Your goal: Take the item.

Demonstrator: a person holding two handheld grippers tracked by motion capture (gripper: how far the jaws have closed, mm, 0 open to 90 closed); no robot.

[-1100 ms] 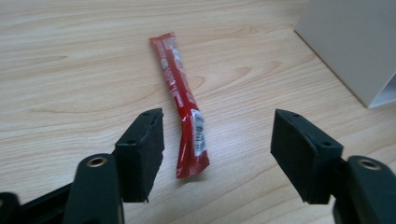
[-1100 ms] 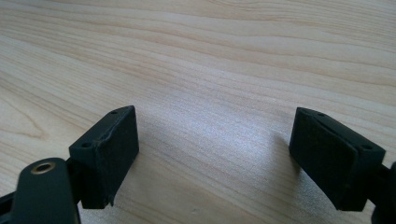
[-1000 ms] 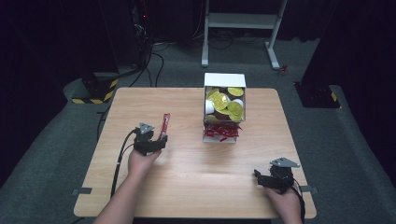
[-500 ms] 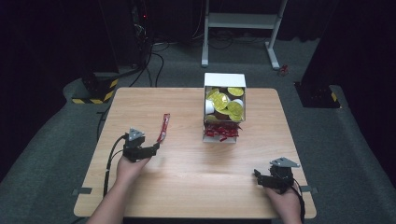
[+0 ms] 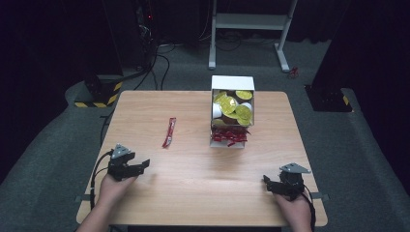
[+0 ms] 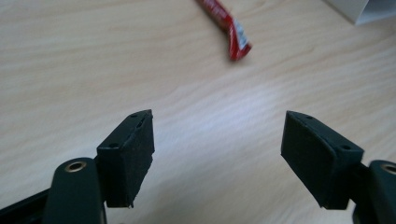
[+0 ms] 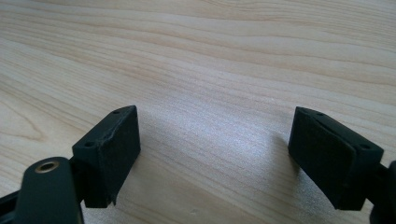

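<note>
Left gripper (image 5: 140, 165): jaws wide apart, just been opening, nothing between them.
Right gripper (image 5: 269, 182): jaws apart, empty, over bare table (image 5: 193, 169).
Red sachet (image 5: 168, 132): flat on the table, at one o'clock from the left gripper, apart.

No words or numbers can be read anywhere. The red packet (image 6: 224, 23) has a small white patch with tiny print near its end, but it is too blurry to make out. The gold lids in the white box (image 5: 232, 83) are too small to show any writing. The yellow and black stripes (image 5: 99, 96) on the floor carry no letters.
</note>
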